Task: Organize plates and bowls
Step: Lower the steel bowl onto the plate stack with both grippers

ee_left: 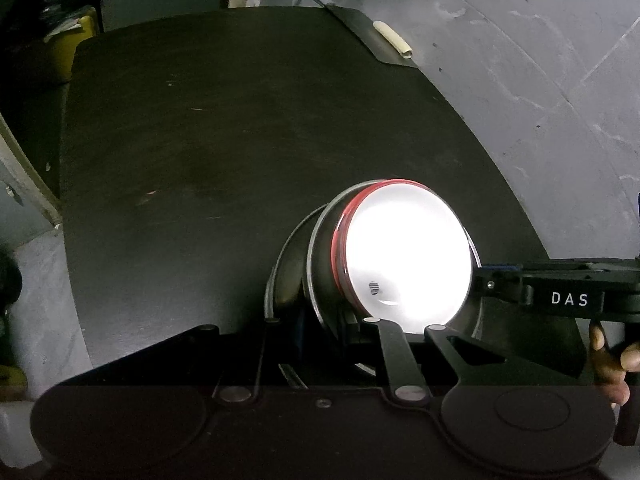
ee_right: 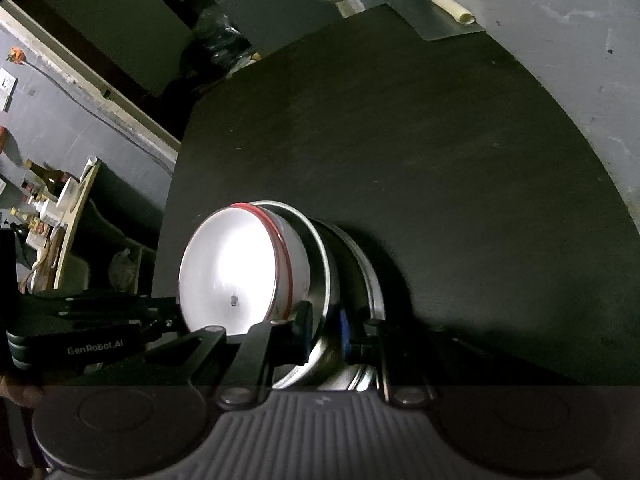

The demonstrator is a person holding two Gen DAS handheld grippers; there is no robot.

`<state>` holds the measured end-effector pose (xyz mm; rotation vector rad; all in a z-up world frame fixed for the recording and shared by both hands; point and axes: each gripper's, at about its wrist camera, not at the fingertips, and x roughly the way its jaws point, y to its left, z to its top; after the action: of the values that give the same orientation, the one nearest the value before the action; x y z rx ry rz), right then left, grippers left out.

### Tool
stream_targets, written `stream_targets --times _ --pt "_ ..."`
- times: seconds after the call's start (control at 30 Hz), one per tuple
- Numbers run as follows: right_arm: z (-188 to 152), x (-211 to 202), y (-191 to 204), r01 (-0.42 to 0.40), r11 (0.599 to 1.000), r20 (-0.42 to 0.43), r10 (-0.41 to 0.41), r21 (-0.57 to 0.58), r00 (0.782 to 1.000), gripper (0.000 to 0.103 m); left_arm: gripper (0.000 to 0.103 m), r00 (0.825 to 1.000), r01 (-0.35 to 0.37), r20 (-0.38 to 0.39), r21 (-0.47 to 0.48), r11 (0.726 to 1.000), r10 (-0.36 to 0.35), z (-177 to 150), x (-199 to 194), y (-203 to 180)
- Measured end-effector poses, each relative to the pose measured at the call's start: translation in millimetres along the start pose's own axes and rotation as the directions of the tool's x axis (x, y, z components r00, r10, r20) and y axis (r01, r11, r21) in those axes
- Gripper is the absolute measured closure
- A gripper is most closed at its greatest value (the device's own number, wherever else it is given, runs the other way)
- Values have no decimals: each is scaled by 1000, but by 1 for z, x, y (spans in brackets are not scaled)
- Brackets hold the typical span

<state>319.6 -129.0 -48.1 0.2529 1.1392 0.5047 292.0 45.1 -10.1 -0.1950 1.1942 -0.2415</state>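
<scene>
Looking down steeply through the left wrist view, we see our left gripper (ee_left: 320, 320) closed on the rims of the steel plates (ee_left: 316, 264) holding a white bowl (ee_left: 408, 264), low over the dark table (ee_left: 240, 140). The right gripper (ee_left: 480, 280) reaches in from the right, closed.

From the right wrist view, our right gripper (ee_right: 324, 328) pinches the plates (ee_right: 324, 280); the bowl (ee_right: 232, 272) sits inside, tilted. The left gripper (ee_right: 172, 316) enters from the left.
</scene>
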Motion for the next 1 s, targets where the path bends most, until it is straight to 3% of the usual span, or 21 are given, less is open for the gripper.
stream_targets --times 0.7,1.0 --pt "-8 0 12 54 998 39 -55 24 998 85 85 999 13 34 -27 1000 -12 -4 -1 8" --pt "-18 -3 16 91 995 65 -93 34 994 78 84 998 1 66 -31 1000 1 -7 -6 6"
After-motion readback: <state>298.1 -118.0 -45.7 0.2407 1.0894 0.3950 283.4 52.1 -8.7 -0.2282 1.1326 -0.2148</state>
